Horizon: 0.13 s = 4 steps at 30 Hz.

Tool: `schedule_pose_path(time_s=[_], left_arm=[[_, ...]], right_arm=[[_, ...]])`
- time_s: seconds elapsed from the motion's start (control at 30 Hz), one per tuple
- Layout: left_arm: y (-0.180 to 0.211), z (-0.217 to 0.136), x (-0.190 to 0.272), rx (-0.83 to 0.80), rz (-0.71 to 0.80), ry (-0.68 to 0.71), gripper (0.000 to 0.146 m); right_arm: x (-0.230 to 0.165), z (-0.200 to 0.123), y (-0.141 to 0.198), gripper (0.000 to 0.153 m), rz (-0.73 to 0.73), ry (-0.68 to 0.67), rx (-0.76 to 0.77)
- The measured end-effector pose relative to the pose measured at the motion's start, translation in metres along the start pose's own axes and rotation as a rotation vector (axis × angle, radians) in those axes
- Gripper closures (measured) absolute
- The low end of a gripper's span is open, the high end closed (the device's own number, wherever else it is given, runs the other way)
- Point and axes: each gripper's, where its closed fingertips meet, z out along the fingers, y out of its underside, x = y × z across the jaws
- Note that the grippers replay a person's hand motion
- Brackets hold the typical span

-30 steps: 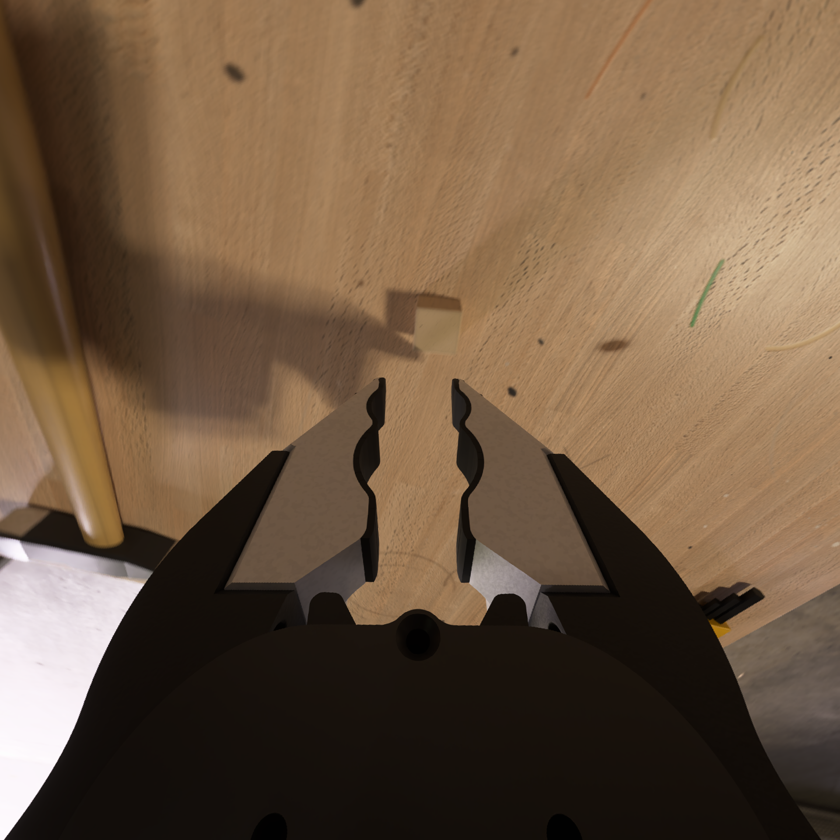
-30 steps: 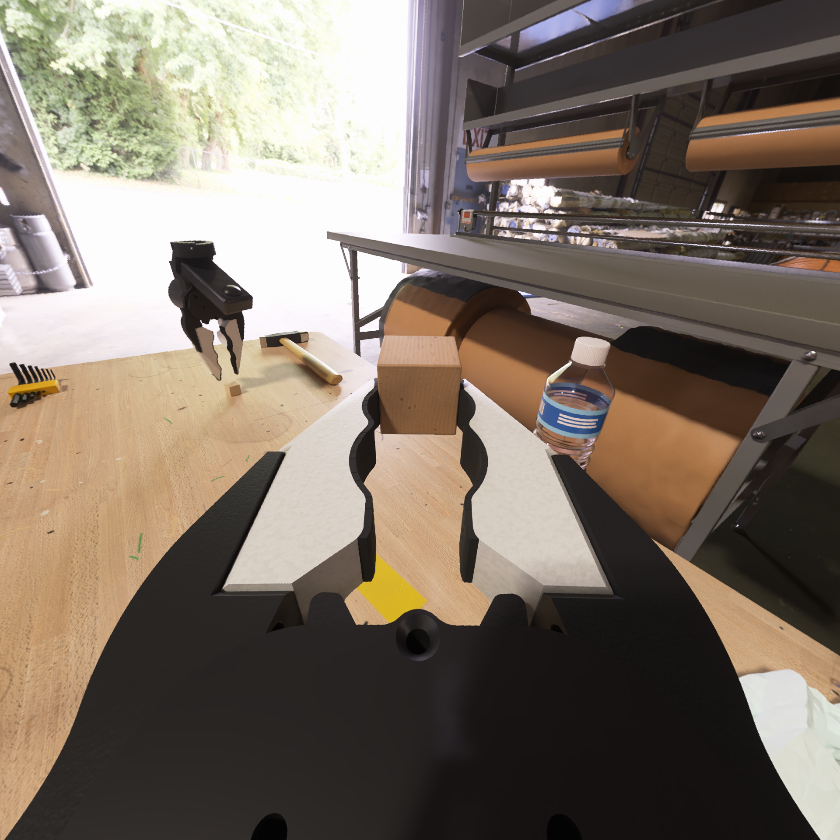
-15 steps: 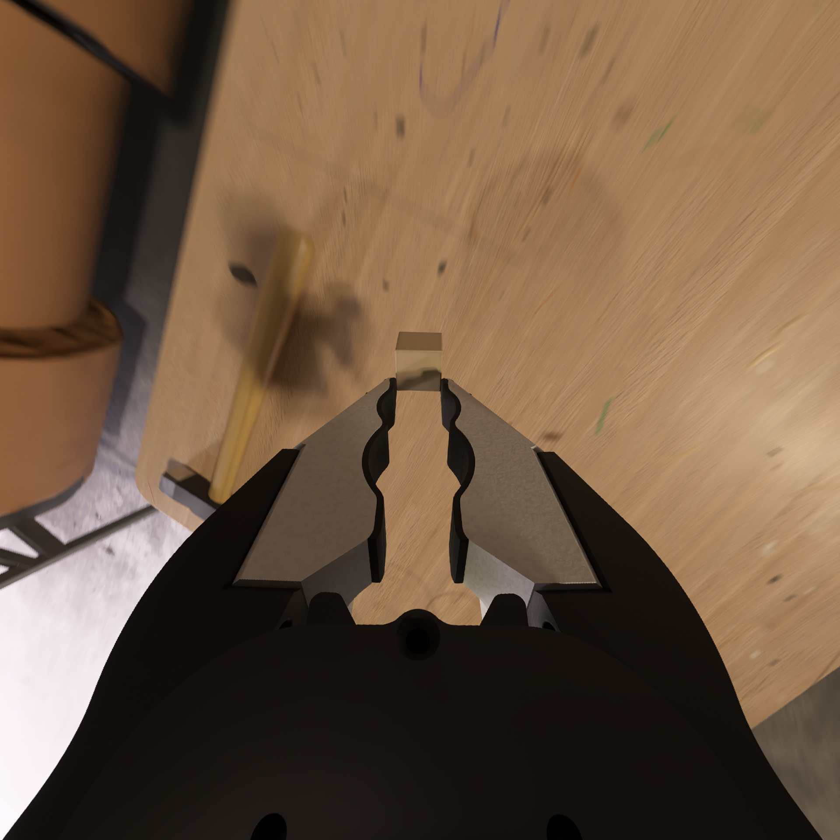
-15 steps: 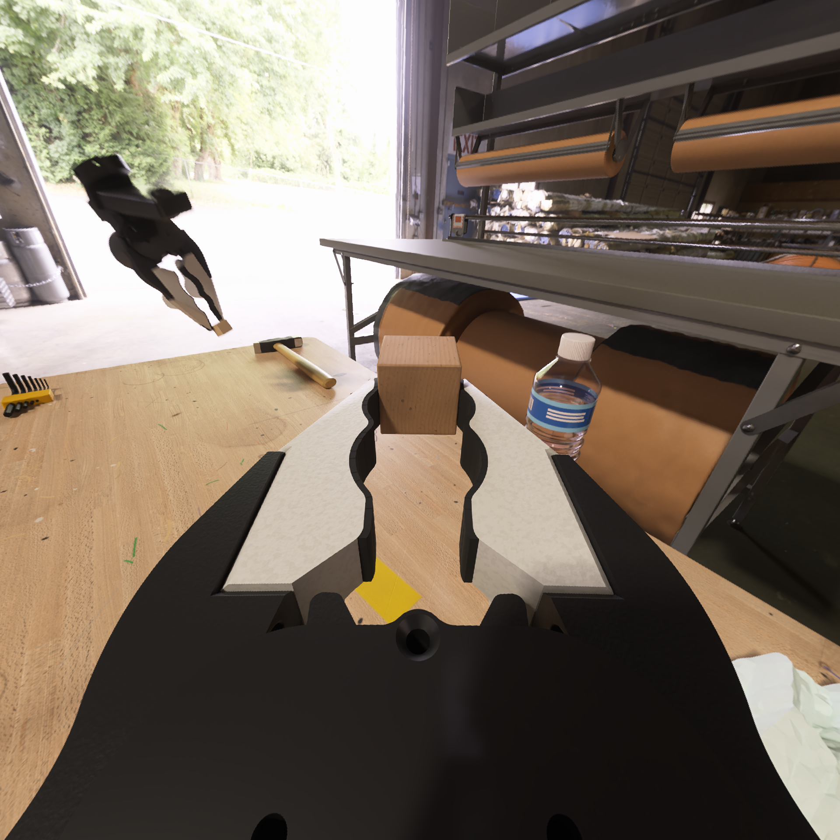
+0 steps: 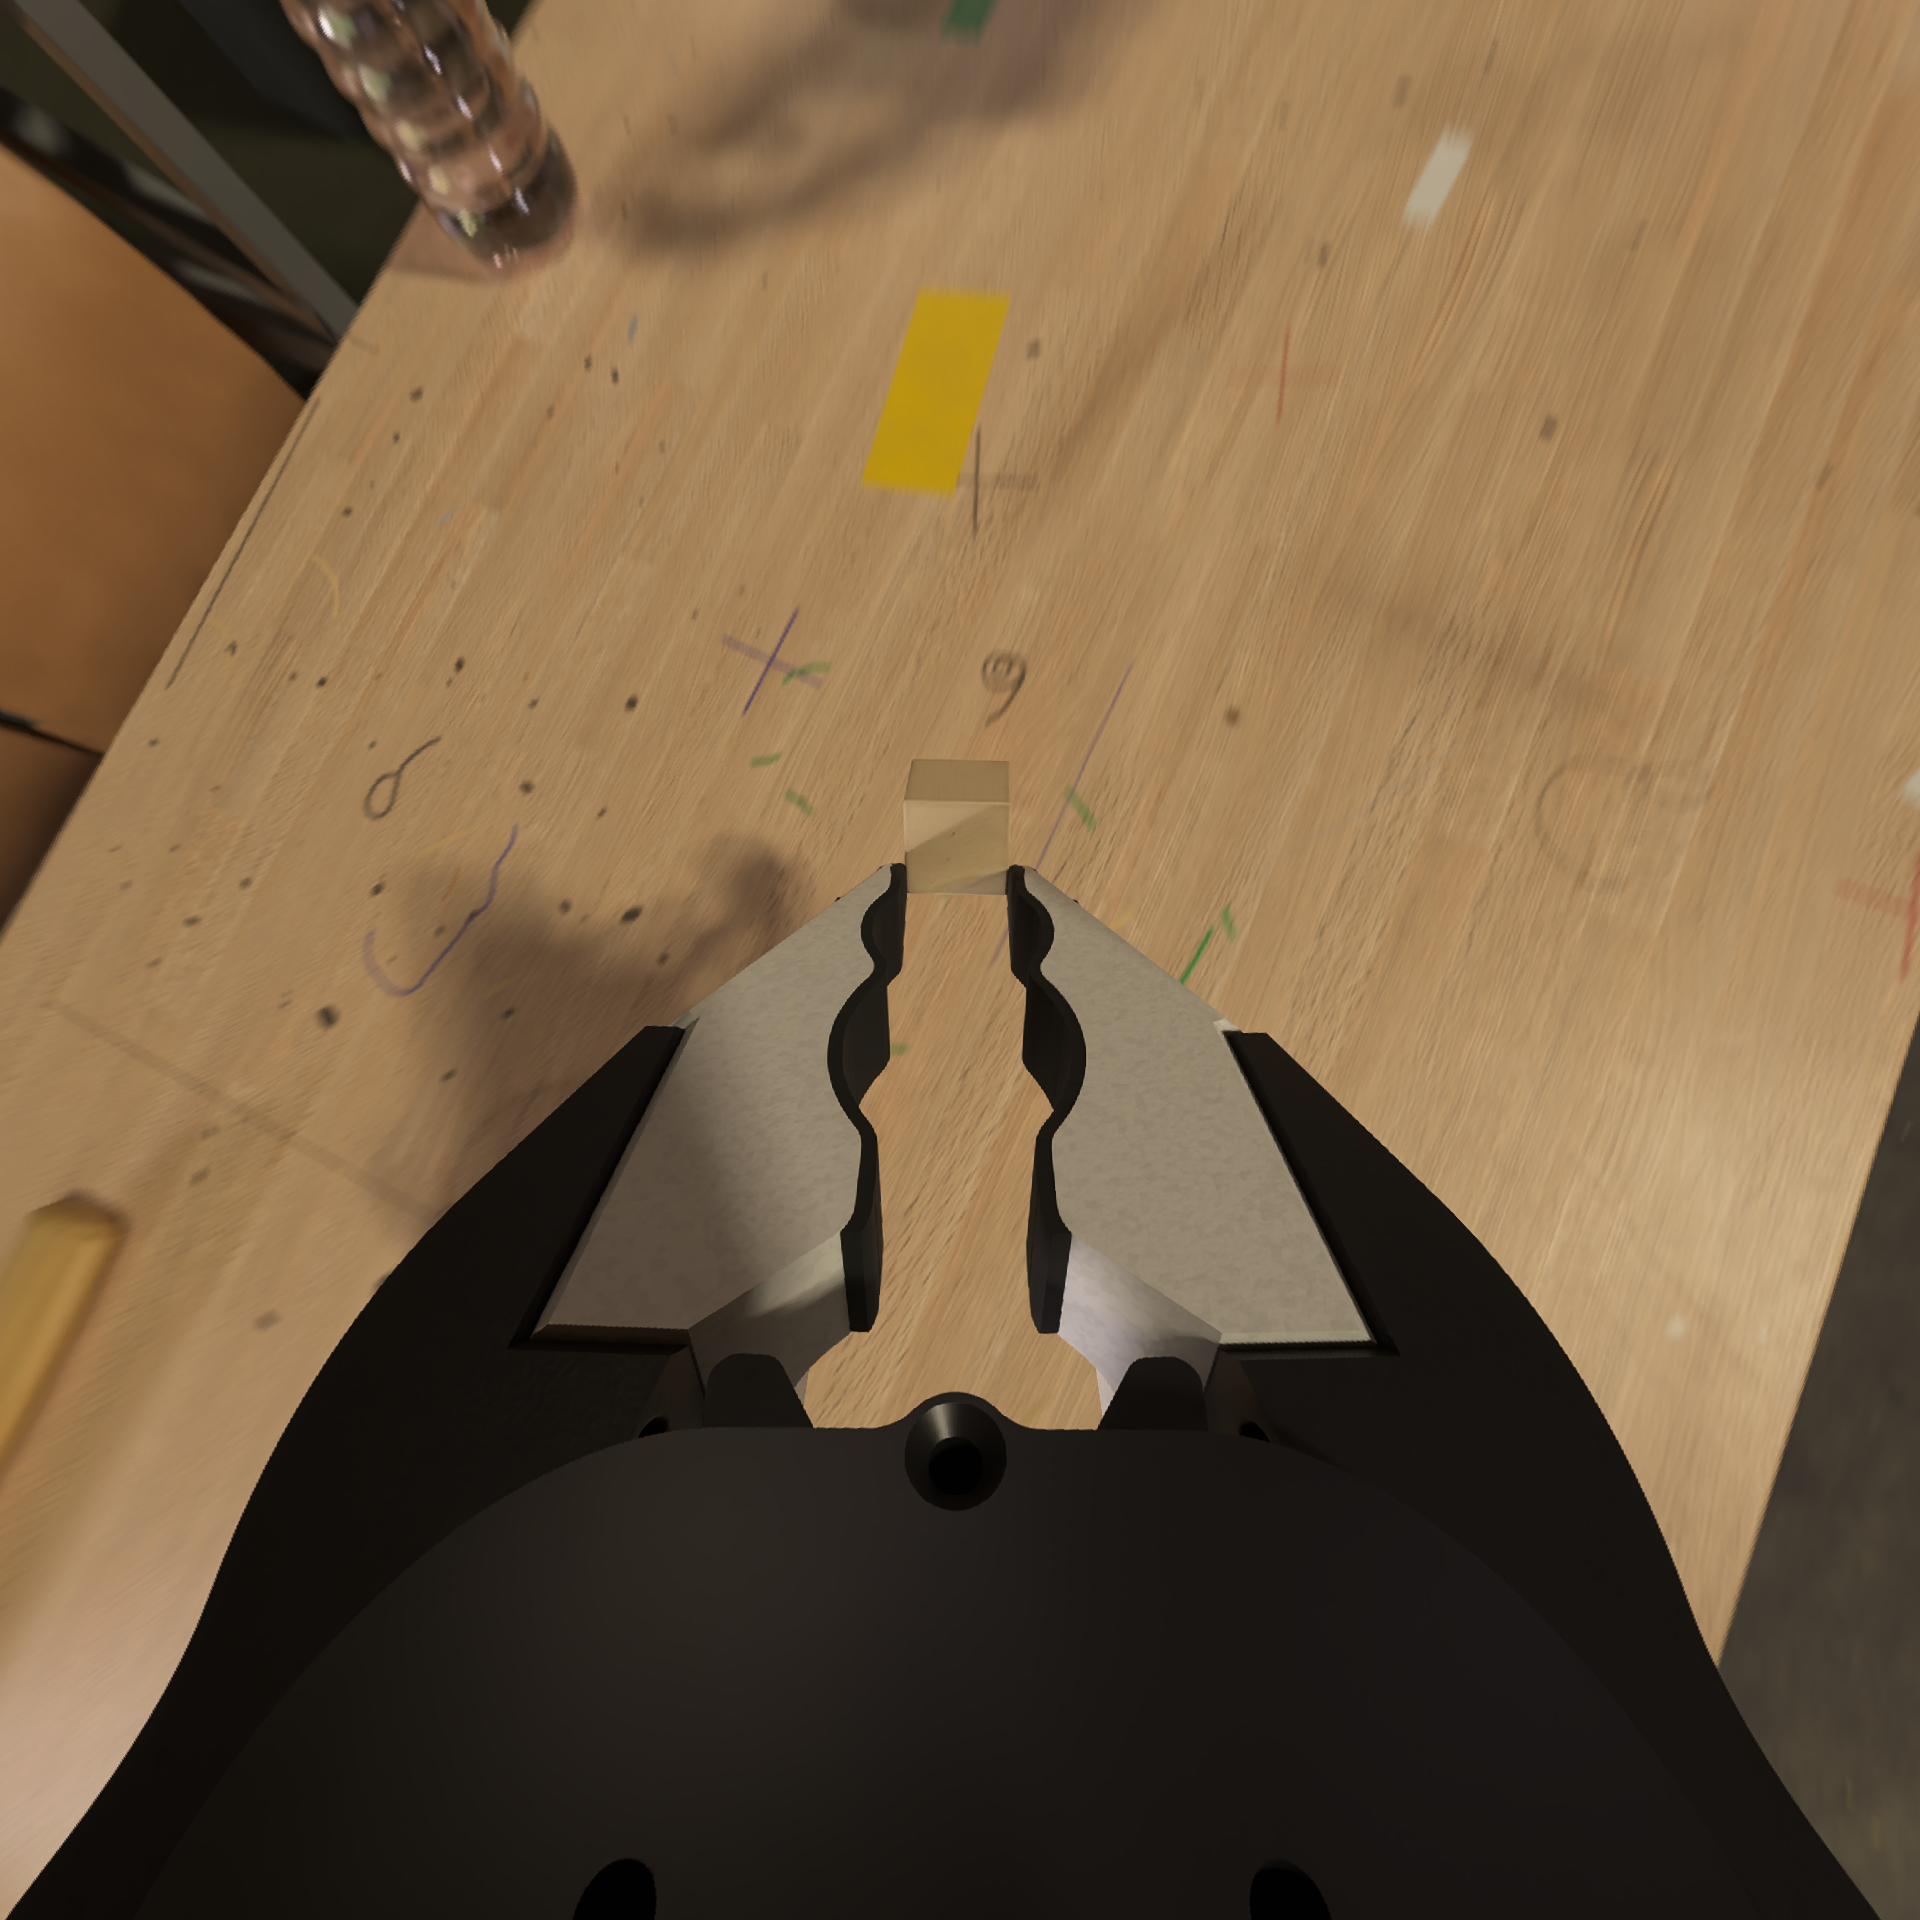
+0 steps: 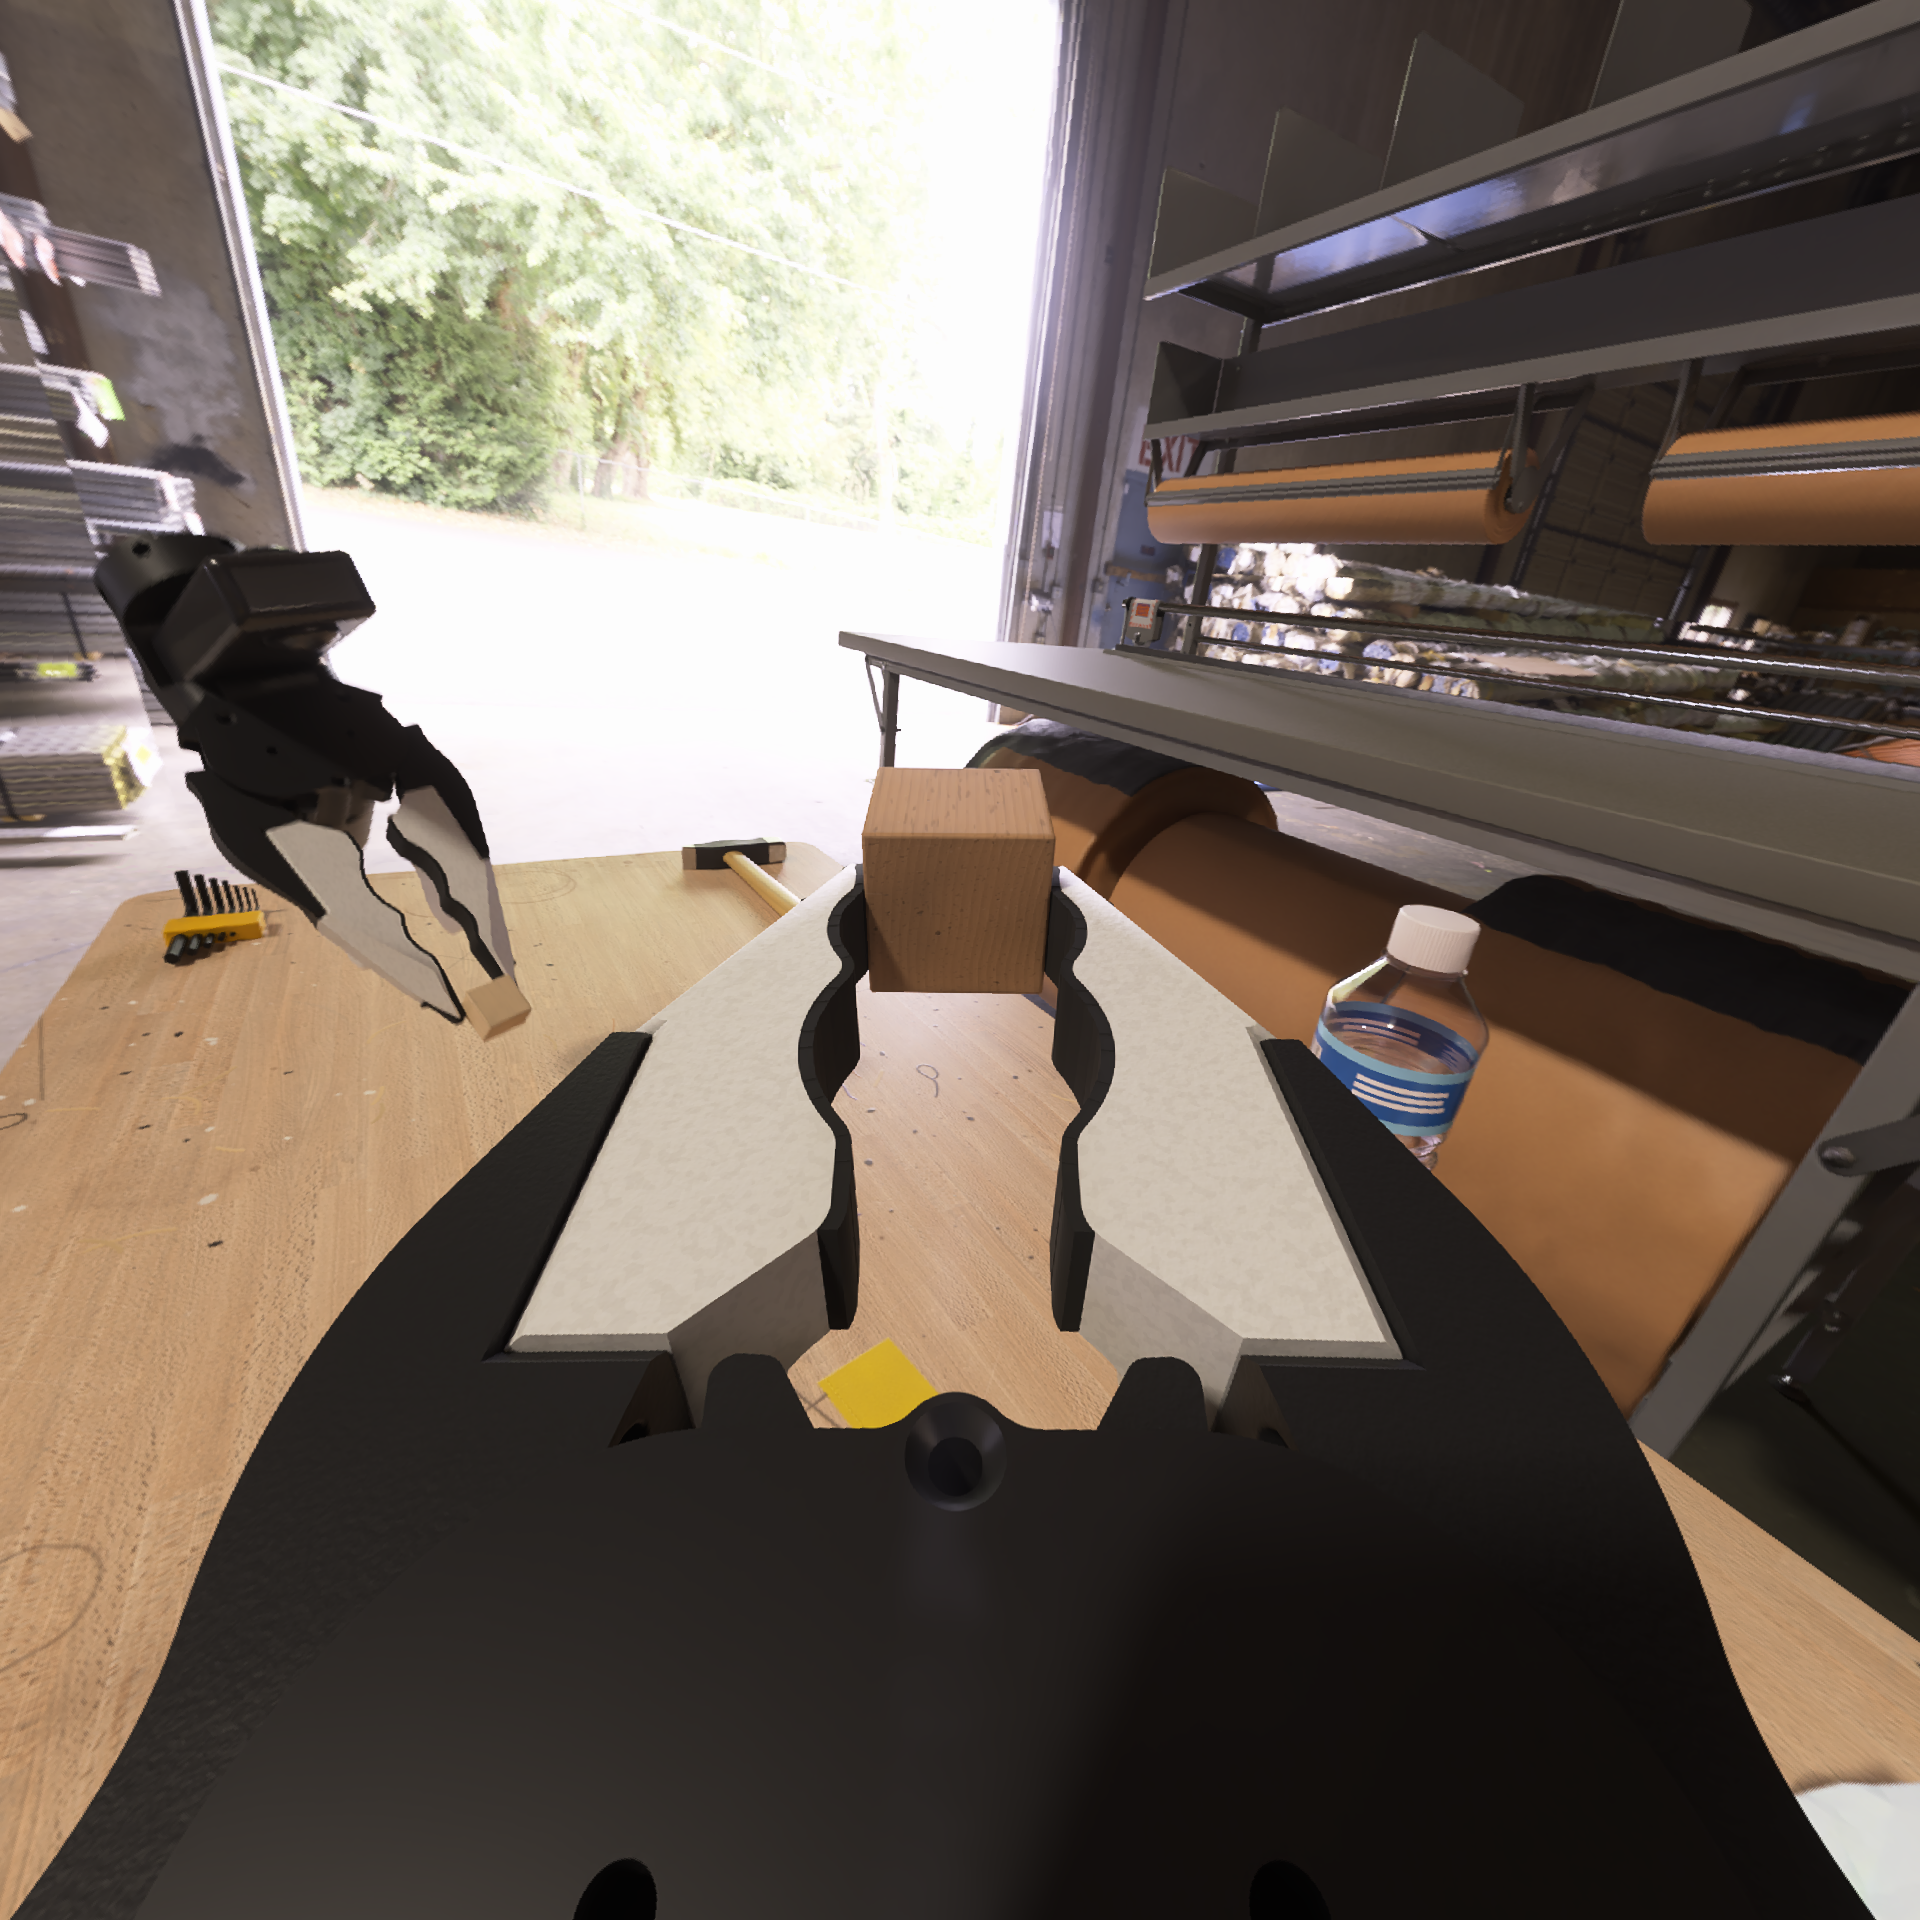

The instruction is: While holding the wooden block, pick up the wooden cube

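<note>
Left gripper (image 5: pixel 956 883) pinches the small pale wooden cube (image 5: pixel 957 826) above the tabletop (image 5: pixel 1455 623); right gripper (image 6: pixel 956 914) clamps the larger brown wooden block (image 6: pixel 956 883), near the clear plastic bottle (image 6: pixel 1397 1029).

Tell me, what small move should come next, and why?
Probably just hold both grips steady. The left gripper already pinches the wooden cube at its fingers' very tips, clear above the table, while the right gripper holds the wooden block.
</note>
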Motion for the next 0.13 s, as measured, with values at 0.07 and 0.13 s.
schedule_pose_path(time_s=[0.07, 0.13], left_arm=[[-0.0078, 0.0063, 0.0071, 0.123, -0.082, 0.027, 0.127], [-0.0079, 0.0078, 0.0096, 0.206, -0.182, 0.065, 0.127]], right_arm=[[-0.0017, 0.0019, 0.0007, 0.12, 0.005, -0.011, 0.003], [-0.0023, 0.0029, 0.0011, 0.12, 0.003, -0.018, 0.0]])
